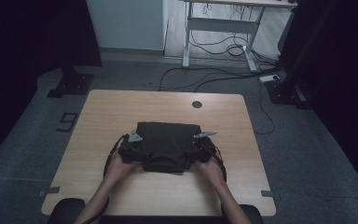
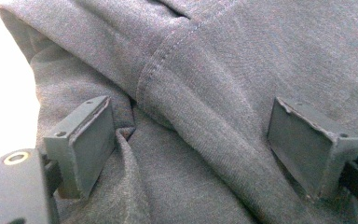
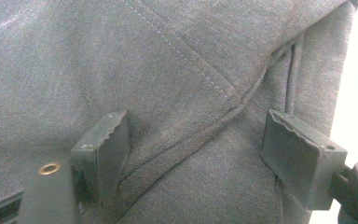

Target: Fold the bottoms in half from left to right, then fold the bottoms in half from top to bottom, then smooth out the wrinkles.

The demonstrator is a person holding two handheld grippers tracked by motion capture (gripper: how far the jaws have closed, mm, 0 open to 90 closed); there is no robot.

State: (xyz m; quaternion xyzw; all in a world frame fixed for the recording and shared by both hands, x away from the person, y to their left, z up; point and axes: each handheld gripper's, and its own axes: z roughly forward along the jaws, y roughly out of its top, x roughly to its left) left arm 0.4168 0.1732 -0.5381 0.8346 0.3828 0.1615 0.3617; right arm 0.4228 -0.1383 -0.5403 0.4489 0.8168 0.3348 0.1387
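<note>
On table (image 1: 121,107): folded garment (image 1: 168,140) | gripper views: seams; both tools spread

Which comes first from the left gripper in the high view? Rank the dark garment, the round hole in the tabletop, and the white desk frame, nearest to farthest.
1. Dark garment: folded at the table's middle, right at the left gripper.
2. Round hole: farther back on the tabletop, to the right.
3. White desk frame: on the floor beyond the table, farthest.
</note>
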